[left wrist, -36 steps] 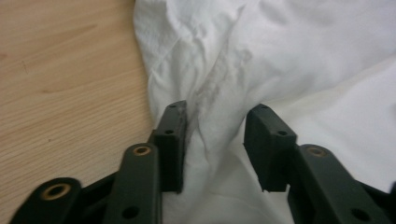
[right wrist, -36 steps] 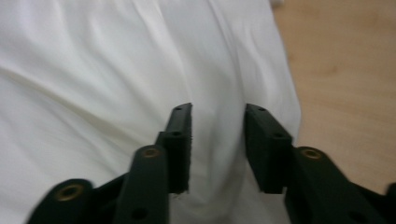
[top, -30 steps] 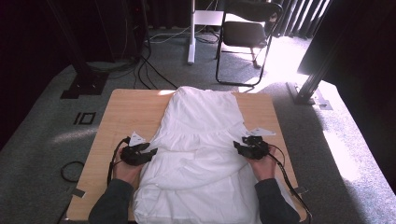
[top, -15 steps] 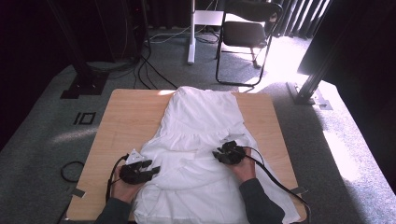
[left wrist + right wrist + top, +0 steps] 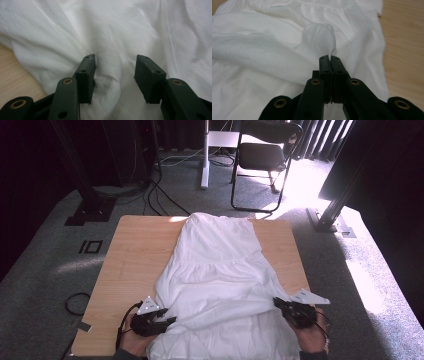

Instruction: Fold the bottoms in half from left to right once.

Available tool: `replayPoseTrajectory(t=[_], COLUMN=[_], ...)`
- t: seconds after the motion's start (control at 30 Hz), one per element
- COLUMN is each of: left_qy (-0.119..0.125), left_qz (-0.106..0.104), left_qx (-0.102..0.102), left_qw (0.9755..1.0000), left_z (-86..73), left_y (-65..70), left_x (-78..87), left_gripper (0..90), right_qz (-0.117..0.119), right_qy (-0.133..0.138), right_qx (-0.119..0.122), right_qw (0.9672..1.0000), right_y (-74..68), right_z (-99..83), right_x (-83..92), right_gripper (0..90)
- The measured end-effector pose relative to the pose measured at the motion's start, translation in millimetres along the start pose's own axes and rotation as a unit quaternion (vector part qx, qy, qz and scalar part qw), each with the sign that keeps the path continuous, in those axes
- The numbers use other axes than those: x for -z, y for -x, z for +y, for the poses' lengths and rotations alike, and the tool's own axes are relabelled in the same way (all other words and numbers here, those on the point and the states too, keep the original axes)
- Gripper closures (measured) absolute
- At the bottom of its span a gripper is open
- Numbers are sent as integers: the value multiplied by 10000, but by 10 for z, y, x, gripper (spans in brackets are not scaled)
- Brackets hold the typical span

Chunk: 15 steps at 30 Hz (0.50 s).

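Left gripper (image 5: 116, 72): jaws half apart, straddling a fold of the dress (image 5: 220, 290) at its near left edge. Right gripper (image 5: 329, 60): jaws just closed, pinching a bunched fold at the near right edge. Dress: white, spread lengthwise along the tabletop (image 5: 135, 255). Chair (image 5: 262, 157): beyond.

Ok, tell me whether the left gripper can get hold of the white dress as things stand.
Probably yes. The left gripper already has its jaws apart with a raised fold of the white dress bunched between them, and nothing else lies in the gap. Closing the jaws should catch that fold.
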<state>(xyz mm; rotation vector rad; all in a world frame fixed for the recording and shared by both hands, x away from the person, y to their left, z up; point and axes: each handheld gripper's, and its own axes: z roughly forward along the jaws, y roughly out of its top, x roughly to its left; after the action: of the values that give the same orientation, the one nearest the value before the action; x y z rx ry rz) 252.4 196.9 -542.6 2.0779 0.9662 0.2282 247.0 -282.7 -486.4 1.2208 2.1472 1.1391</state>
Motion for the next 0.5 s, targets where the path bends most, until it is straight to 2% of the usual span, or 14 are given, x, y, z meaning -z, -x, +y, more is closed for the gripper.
replayPoseTrajectory(t=[0.07,0.17,0.23,0.27,0.3,0.33,0.37,0.4,0.43,0.47,0.5], left_qy=[14,-38,-6,-6,65,65,-39,-39,-39,-226,-206], left_qz=[-110,-37,-26,-26,-60,-60,-89,-89,-89,7,154], left_qx=[-32,-192,-185,-185,-170,-170,-251,-251,-251,-430,-570], left_qw=[9999,9998,9998,9998,9998,9998,9996,9996,9996,9988,9980], left_z=[-7,-24,-30,-30,-9,-9,18,18,18,48,96], left_y=[51,130,142,142,147,147,182,182,182,249,284], left_x=[20,12,-4,-4,-39,-39,-138,-138,-138,-280,-364], left_gripper=[528,531,530,530,528,523,522,518,518,526,550], right_qz=[-209,-342,-471,-471,-520,-484,-467,-467,-497,-520,-491], right_qy=[93,205,6,6,-409,-592,-683,-683,-852,-906,-888], right_qx=[-174,-431,-481,-481,-492,-533,-557,-557,-583,-571,-608], right_qw=[9996,9983,9977,9977,9966,9956,9950,9950,9934,9929,9930], right_y=[66,120,144,144,192,221,237,237,253,262,262], right_z=[-146,-340,-493,-493,-689,-768,-806,-806,-851,-878,-863], right_x=[232,457,495,495,382,293,238,238,144,31,3], right_gripper=[888,887,881,881,870,868,867,867,867,850,850])
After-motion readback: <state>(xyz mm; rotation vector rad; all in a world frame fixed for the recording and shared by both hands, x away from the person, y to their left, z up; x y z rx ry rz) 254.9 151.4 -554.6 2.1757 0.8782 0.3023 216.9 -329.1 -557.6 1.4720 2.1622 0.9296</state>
